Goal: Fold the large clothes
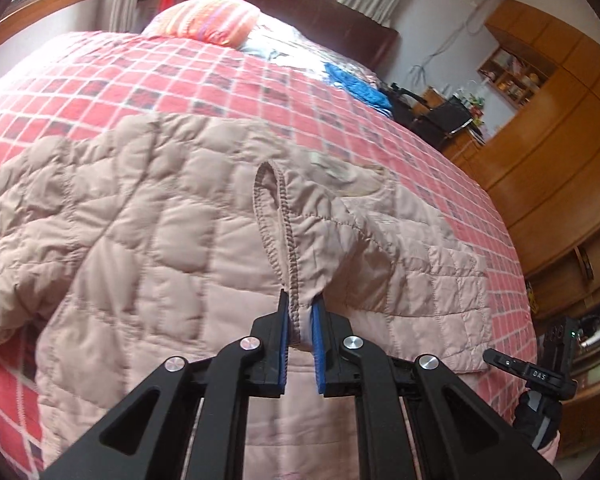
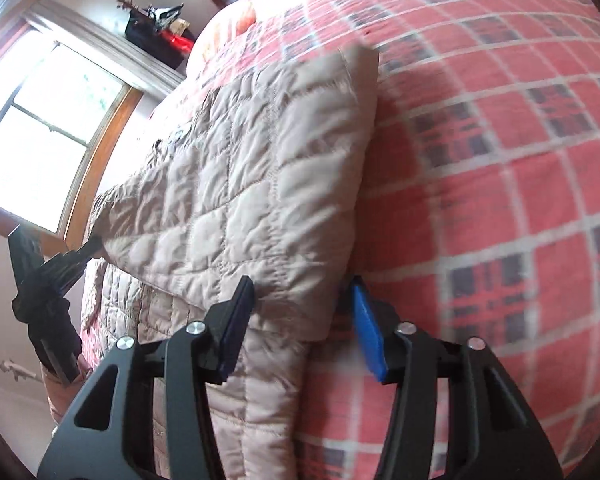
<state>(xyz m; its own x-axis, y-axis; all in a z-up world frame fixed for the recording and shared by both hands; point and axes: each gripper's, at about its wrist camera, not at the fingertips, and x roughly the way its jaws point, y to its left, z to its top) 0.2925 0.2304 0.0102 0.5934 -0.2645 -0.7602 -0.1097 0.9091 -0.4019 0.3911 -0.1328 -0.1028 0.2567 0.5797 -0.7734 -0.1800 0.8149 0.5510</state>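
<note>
We see a red plaid bedspread (image 1: 228, 80) beneath an orange striped pillow (image 1: 208, 20); blue cloth (image 1: 356, 80) lies nearby; a wooden wardrobe (image 1: 552, 152) stands beyond; a window (image 2: 40, 128) glows.

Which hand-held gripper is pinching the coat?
The left hand-held gripper: its blue pads are squeezed onto a stitched edge of the beige quilted coat. The right hand-held gripper is wide open around a folded corner.
</note>
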